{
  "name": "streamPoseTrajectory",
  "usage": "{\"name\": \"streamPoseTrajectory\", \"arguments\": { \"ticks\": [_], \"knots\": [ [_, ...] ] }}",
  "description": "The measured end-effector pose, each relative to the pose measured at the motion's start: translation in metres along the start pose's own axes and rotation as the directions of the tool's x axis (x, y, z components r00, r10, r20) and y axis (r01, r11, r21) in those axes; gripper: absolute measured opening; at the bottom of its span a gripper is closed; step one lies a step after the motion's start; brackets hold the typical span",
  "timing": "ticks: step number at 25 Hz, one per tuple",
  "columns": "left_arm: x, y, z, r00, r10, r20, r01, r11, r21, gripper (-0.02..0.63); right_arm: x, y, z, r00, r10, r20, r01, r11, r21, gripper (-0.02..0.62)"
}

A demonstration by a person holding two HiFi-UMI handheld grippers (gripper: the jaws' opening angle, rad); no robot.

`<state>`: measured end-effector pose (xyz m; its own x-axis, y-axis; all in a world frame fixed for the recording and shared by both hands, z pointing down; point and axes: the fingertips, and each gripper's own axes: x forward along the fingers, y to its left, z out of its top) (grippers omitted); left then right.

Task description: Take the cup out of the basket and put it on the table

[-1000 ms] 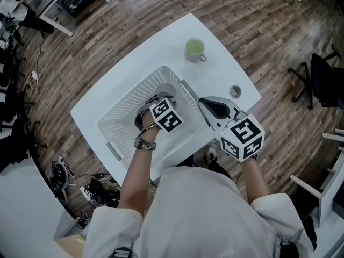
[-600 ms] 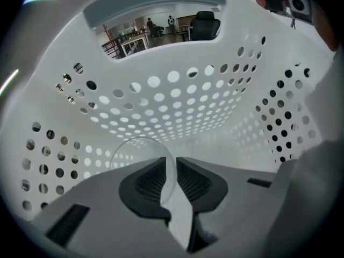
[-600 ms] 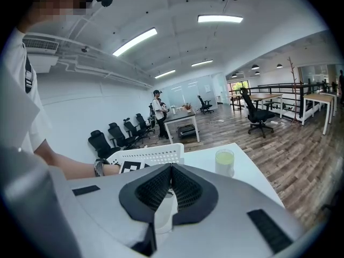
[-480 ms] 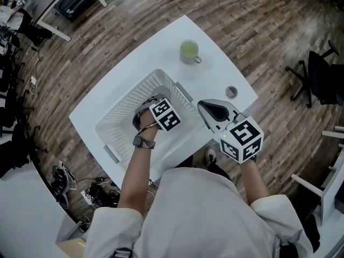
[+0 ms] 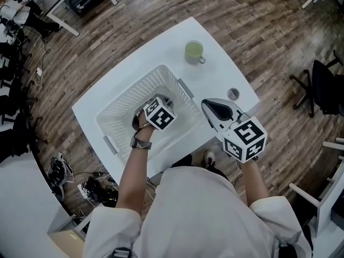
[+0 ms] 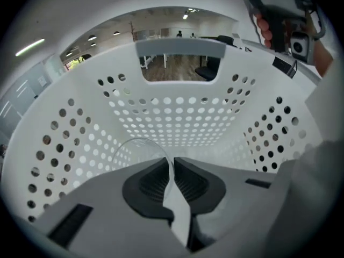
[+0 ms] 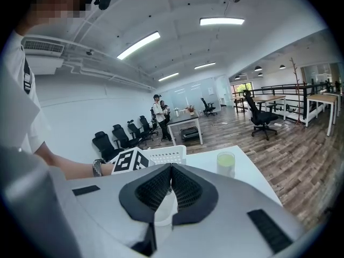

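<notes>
A clear glass cup sits inside the white perforated basket on the white table. My left gripper is down in the basket, shut on the cup's thin rim. From the head view, the left gripper is mostly covered by its marker cube and the hand, and the cup is hidden. My right gripper hovers over the table's near right edge, beside the basket. In its own view, the right gripper is shut with nothing in it.
A cup of green drink stands on the table beyond the basket, also showing as the green cup. A small round object lies near the right edge. Office chairs, desks and a standing person fill the room around.
My left gripper stays inside the basket, its marker cube shifted and turned slightly. The right gripper has barely moved.
</notes>
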<state>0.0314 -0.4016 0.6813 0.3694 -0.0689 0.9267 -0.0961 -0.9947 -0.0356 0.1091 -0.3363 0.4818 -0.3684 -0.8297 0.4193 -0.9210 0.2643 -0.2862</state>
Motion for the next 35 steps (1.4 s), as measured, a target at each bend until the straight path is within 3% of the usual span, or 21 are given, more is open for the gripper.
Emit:
{"name": "streamPoseTrajectory", "arguments": {
  "ticks": [9, 17, 25, 35],
  "knots": [
    [-0.05, 0.008, 0.009, 0.988, 0.119, 0.098, -0.107, 0.987, -0.117, 0.032, -0.016, 0.012, 0.014, 0.998, 0.052, 0.032, -0.05, 0.997, -0.053, 0.017],
    [-0.103, 0.001, 0.02, 0.956, 0.206, 0.207, -0.164, 0.965, -0.204, 0.032, -0.039, 0.023, 0.028, 0.995, 0.074, 0.072, -0.065, 0.991, -0.114, 0.017],
    [-0.167, -0.015, 0.029, 0.888, 0.326, 0.325, -0.245, 0.933, -0.265, 0.032, -0.059, 0.041, 0.045, 0.988, 0.103, 0.111, -0.081, 0.98, -0.181, 0.017],
    [-0.233, -0.055, 0.026, 0.808, 0.401, 0.433, -0.276, 0.905, -0.323, 0.034, -0.083, 0.069, 0.057, 0.978, 0.146, 0.152, -0.106, 0.965, -0.241, 0.017]
  ]
}}
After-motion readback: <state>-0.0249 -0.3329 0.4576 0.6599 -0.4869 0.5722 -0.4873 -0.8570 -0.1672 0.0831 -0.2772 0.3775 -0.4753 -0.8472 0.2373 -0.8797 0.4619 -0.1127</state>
